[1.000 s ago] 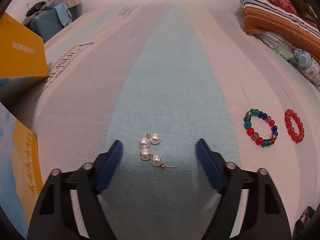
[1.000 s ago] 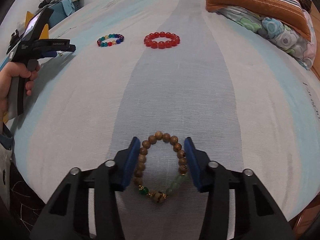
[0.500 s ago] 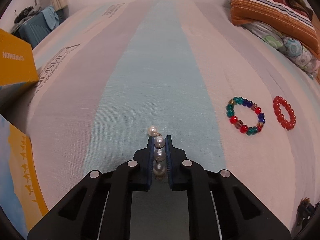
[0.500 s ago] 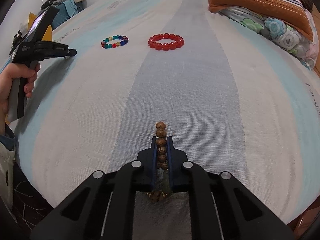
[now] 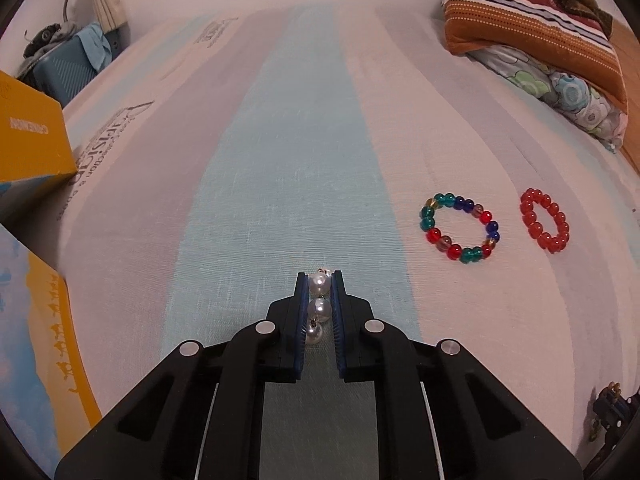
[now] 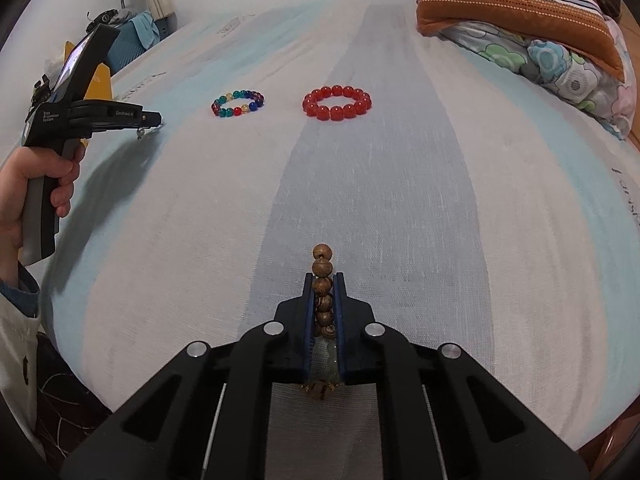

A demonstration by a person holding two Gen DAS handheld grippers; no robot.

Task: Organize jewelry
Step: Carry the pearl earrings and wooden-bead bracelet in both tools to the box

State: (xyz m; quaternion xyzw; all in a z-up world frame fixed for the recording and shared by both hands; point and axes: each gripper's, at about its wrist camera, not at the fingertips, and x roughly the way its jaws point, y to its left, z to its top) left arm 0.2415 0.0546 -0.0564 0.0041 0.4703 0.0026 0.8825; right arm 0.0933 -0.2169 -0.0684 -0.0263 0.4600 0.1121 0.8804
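Left claw (image 5: 320, 284) clenched on pearl earrings (image 5: 319, 309), pearls lined up between the blue pads, one dangling under the tip in the right wrist view, held just above the bed (image 5: 280, 140). Right claw (image 6: 323, 284) clenched on wooden bead bracelet (image 6: 322, 298), squeezed flat into a line; two brown beads stick out past the tips, pale green and darker beads trail at the back of the pads. Left hand (image 6: 24, 192) grips the handle of the left tool at the left edge of the bed. Multicolour bead bracelet (image 5: 460, 227) and red bead bracelet (image 5: 544, 226) lie flat on the striped sheet, side by side, apart from each other, right of the left claw and well ahead of the right one. Striped pillow (image 5: 532, 20) on a floral quilt (image 5: 568, 92) at far right. Yellow box (image 5: 28, 136) at the bed's left edge, blue suitcase (image 5: 68, 68) beyond
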